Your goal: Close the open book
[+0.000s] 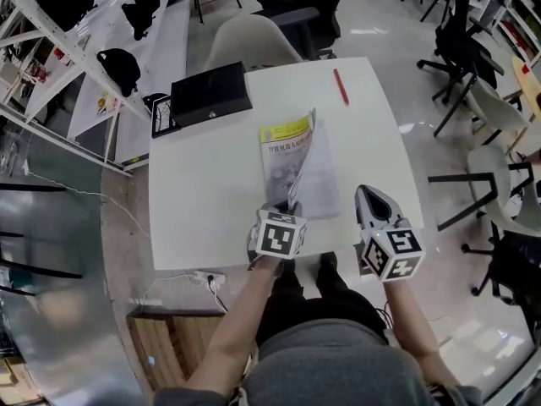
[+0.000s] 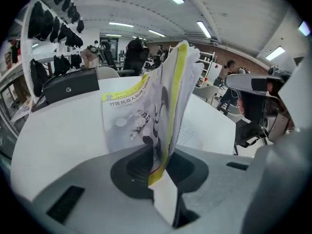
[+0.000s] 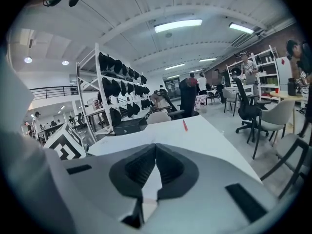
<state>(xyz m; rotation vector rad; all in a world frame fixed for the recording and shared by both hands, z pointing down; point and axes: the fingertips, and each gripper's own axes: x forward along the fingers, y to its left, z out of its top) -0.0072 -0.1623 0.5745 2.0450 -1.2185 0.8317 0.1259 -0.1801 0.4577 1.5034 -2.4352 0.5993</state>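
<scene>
An open book (image 1: 283, 155) with a yellow-topped cover lies mid-table on the white table (image 1: 203, 193). Its upper leaves (image 2: 170, 91) stand upright, pinched at their near edge by my left gripper (image 1: 286, 208). In the left gripper view the leaves rise straight out from between the jaws of my left gripper (image 2: 163, 160), with the flat printed page (image 2: 195, 133) lying to their right. My right gripper (image 1: 372, 194) hovers at the table's near edge, right of the book and apart from it. Its jaws meet at the tip with nothing between them (image 3: 156, 147).
A black case (image 1: 210, 93) sits at the table's far left corner and a red pen (image 1: 341, 85) lies at the far right. A pale chair (image 1: 254, 41) stands behind the table. Office chairs (image 1: 461, 53) and shelving (image 1: 76, 41) flank it.
</scene>
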